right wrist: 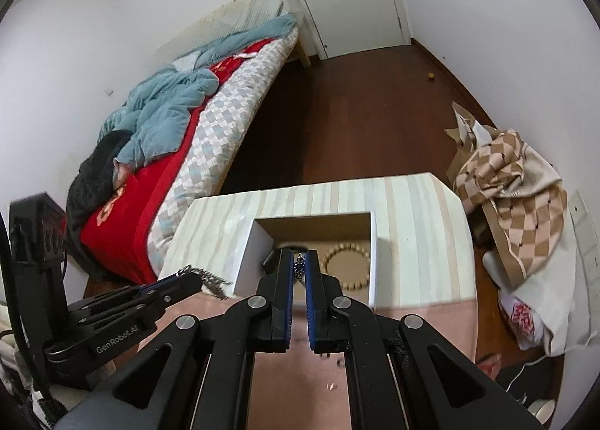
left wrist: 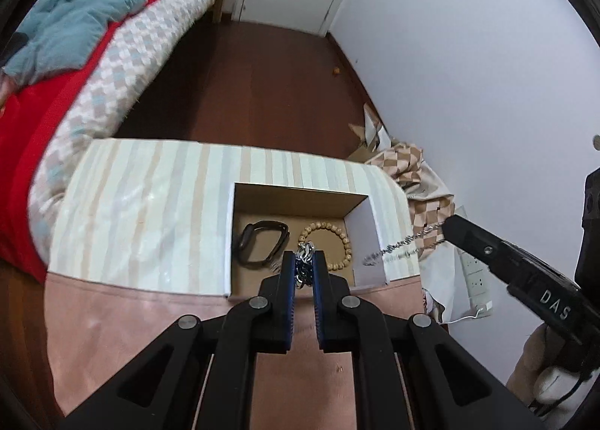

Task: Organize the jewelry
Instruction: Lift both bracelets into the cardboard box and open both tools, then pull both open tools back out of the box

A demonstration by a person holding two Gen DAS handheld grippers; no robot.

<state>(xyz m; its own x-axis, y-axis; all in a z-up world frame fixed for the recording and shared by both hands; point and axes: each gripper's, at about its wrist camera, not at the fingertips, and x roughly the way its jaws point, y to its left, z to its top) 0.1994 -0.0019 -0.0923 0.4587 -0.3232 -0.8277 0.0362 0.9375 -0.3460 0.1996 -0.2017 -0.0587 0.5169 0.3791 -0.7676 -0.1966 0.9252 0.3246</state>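
An open cardboard box sits on a striped table and holds a black wristband and a wooden bead bracelet. My left gripper is shut on a silver chain just above the box's near edge. In the left wrist view my right gripper comes in from the right, shut on a thin silver necklace that hangs over the box's right wall. In the right wrist view my right gripper pinches the necklace above the box; the left gripper holds its chain at the left.
The table has a pink cloth over its near part. A bed with a red and checked cover lies to the left. A heap of checked bags sits on the wooden floor at the right, with a power strip nearby.
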